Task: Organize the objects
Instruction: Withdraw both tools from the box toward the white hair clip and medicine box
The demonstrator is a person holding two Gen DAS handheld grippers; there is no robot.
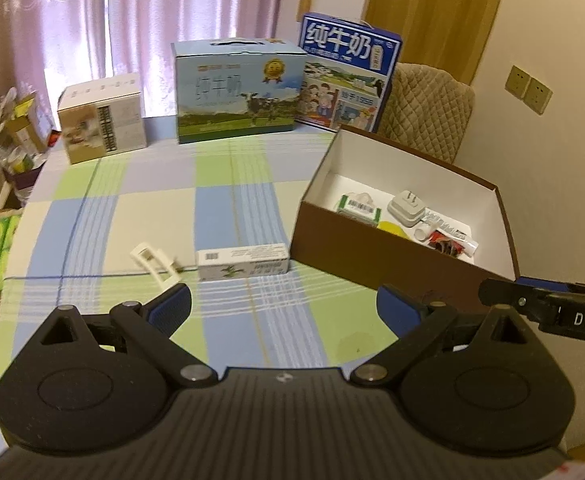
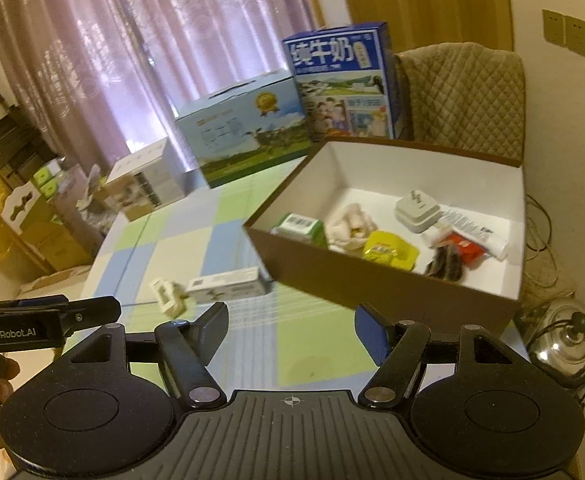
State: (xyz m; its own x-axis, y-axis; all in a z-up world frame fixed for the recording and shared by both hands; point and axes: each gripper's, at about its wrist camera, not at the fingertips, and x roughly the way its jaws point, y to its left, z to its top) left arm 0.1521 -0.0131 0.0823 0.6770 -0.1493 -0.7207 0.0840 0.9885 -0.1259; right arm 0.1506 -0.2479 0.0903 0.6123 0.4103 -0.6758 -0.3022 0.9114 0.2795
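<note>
Left wrist view shows your left gripper (image 1: 284, 308) and right gripper (image 2: 290, 328) both spread, empty; carton (image 1: 243, 261) and clip (image 1: 156, 261) lie close together beside the box (image 1: 372, 256), so a careless grab could knock one away.
</note>
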